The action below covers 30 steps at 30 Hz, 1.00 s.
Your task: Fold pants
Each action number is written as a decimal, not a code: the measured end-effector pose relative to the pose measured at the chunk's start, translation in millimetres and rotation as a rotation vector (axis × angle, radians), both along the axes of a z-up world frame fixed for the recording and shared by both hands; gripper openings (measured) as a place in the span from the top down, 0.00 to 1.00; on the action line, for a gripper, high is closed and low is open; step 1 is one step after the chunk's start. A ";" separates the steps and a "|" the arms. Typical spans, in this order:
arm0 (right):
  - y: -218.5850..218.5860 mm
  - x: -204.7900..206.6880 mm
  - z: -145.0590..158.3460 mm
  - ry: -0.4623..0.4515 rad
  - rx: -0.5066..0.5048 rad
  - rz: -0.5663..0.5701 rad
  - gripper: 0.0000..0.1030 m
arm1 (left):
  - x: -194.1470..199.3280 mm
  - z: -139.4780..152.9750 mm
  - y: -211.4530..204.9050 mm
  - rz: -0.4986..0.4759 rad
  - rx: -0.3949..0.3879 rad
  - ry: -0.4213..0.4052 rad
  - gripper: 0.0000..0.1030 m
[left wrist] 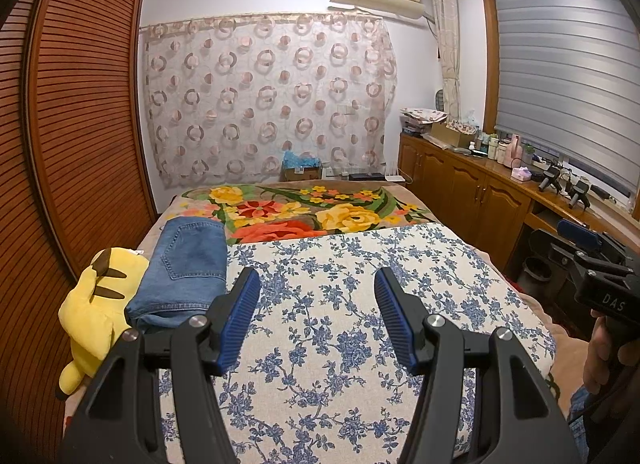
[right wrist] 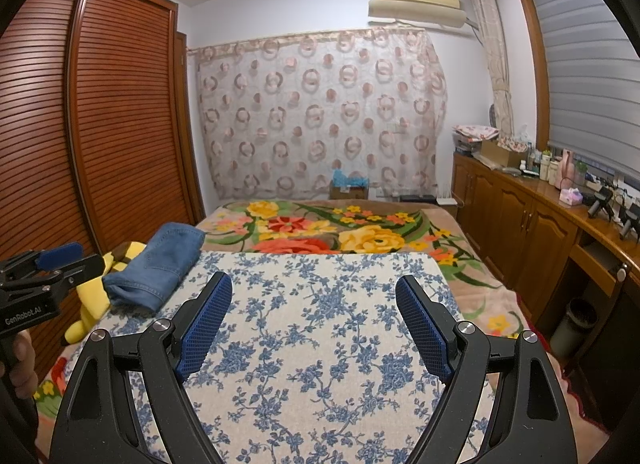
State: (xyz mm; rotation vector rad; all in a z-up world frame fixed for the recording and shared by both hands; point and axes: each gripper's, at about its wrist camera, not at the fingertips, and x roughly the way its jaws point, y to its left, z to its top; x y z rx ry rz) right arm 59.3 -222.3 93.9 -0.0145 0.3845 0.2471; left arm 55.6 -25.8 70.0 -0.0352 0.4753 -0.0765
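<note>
A: Progress on the pants (left wrist: 182,270)?
B: Folded already, by the look of it: a compact denim bundle, back pocket up, lying ahead and left of the left gripper (left wrist: 316,318), on the left edge of the blue-flowered cloth (left wrist: 340,336). Touching the yellow plush toy (left wrist: 94,304) on the far left side.
A: Anything left to do?
B: Judging from this, little or nothing; maybe a squaring of the edges. No other pants visible ahead of either gripper.
A: State of the tongs?
B: Left gripper spread, nothing between the pads, hovering over the cloth. Right gripper (right wrist: 316,322) spread wider, likewise empty, above the middle of the cloth. Both clear of the pants.
A: From the right side?
B: Bundle well off to the left of the right gripper, beyond its left pad.
A: Containers?
B: Only far ones. Cardboard box (left wrist: 302,171) straight ahead past the flowered blanket (left wrist: 304,209), something blue on top, inside hidden. Dark bin (right wrist: 576,326) low to the right by the cabinets (right wrist: 520,232); contents impossible to tell.
</note>
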 end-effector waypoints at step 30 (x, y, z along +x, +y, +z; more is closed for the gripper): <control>-0.5 0.5 0.2 0.001 0.000 -0.001 0.17 | -1.1 -1.5 0.7 -0.001 0.001 -0.002 0.42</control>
